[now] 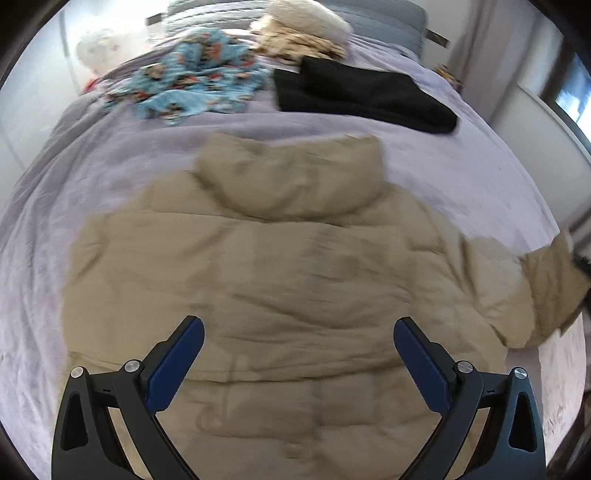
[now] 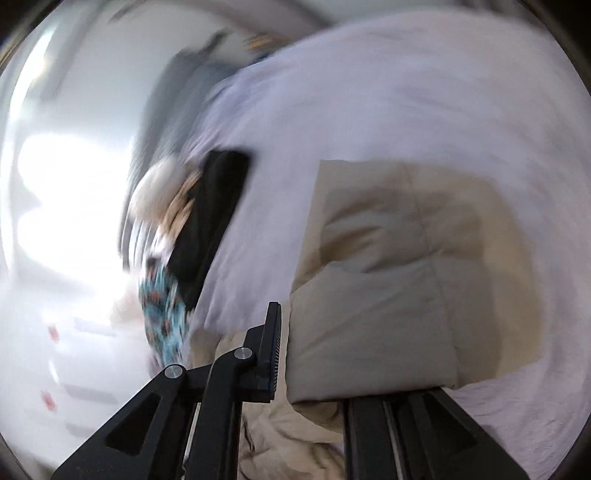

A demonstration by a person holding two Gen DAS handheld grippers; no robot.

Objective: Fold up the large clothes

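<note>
Right tongs (image 2: 291, 350) clench the beige jacket's sleeve (image 2: 376, 295), ready to fold inward; left tongs (image 1: 298, 354), released, hover above its back.

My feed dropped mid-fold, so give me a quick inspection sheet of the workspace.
Surface: lilac bedspread, rumpled.
Job's things: beige puffer jacket lying back up, hood away from the camera.
Clutter: folded black garment, blue patterned cloth, cream fluffy pile.
Grippers: left tongs open above the jacket; right tongs shut on the jacket's sleeve.
Cables: nothing seen.
Surroundings: grey headboard, window.
</note>
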